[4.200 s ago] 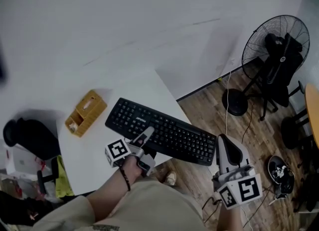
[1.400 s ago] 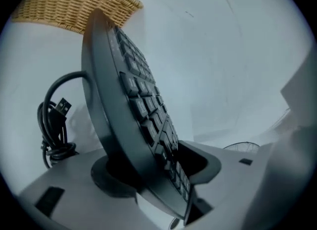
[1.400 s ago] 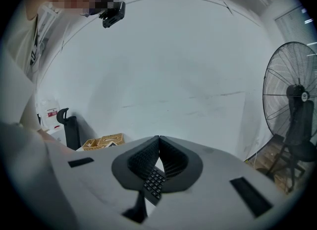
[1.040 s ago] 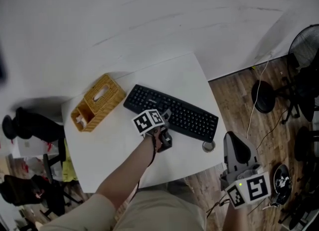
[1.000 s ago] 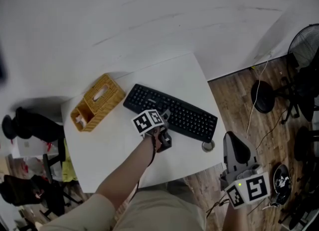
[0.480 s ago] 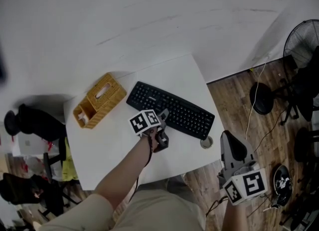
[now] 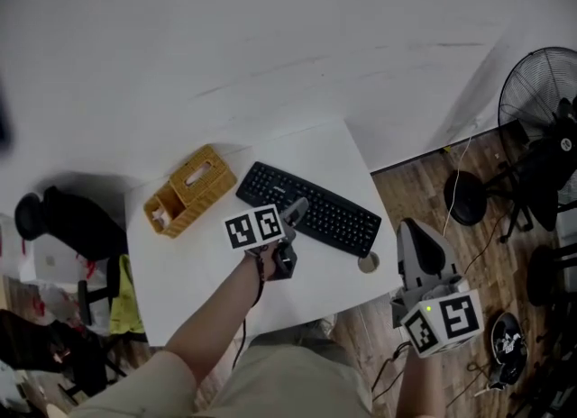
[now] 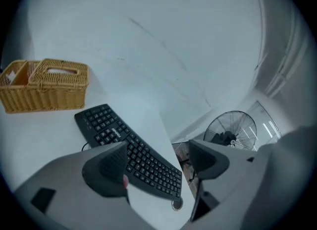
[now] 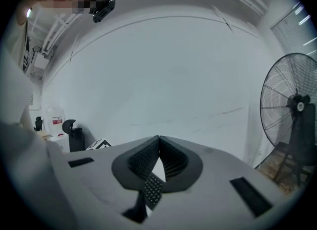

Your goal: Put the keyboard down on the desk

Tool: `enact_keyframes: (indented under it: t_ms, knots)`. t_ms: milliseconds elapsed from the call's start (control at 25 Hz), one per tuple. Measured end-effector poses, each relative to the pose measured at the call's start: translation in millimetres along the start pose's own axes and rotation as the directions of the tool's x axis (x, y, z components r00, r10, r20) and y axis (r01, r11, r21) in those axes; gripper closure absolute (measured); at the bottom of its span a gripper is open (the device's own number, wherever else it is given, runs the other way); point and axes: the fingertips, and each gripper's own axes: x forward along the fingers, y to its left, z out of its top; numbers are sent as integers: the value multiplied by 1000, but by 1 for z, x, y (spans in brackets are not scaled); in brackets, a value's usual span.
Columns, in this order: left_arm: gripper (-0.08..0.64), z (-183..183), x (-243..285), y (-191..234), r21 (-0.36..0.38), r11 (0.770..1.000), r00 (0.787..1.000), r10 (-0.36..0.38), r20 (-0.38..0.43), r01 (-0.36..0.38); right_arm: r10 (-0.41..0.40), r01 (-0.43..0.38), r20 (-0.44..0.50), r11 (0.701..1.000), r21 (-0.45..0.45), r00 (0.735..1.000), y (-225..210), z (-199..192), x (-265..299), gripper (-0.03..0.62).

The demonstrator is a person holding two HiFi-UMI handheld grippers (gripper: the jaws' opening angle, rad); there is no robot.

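The white desk (image 7: 180, 263) fills the middle of the head view, with a standing fan (image 7: 536, 110) on the wooden floor off at its 3 o'clock. The black keyboard (image 7: 311, 209) lies on the desk's right half, running from 10 o'clock to 4 o'clock, and as far as we can tell flat on the top. A wicker basket (image 7: 189, 191) sits near its 9 o'clock end, apart from it.

The left gripper (image 7: 290, 213) hangs over the keyboard's near long edge. In its own view the left gripper (image 8: 158, 159) has its jaws spread wide with nothing between them, and the keyboard (image 8: 133, 154) shows beyond the gap. The right gripper (image 7: 413, 231) waits off the desk at 4 o'clock, its jaws closed tip to tip on nothing in its own view (image 9: 158, 154). A small ring (image 7: 367, 263) rests just beside the keyboard's 4 o'clock corner.

We judge the set-down done and the release made. The next move calls for drawing the left gripper up and back without nudging the keys or the ring.
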Motion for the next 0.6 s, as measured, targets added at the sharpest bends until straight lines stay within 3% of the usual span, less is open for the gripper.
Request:
enact_keyframes:
  t_ms: [80, 160, 200, 360, 480, 600]
  knots:
    - [158, 12, -13, -15, 75, 997, 999, -32, 24, 31, 0, 0, 27, 1000, -3, 1000, 1, 13, -5, 568]
    - [217, 29, -30, -28, 134, 990, 995, -53, 80, 42, 5, -7, 62, 1000, 17, 998, 2, 27, -11, 568]
    - [295, 39, -41, -37, 148, 987, 990, -73, 119, 56, 4, -7, 79, 1000, 31, 997, 2, 34, -14, 568]
    - [350, 71, -80, -77, 223, 965, 959, -187, 212, 139, -31, 29, 111, 999, 24, 993, 1, 53, -24, 568]
    - [387, 87, -108, -105, 355, 925, 941, -233, 243, 137, -36, 38, 135, 999, -10, 990, 8, 68, -33, 568]
    - [422, 100, -137, -134, 492, 861, 918, -291, 271, 128, -45, 55, 171, 997, -55, 984, 15, 87, -45, 568]
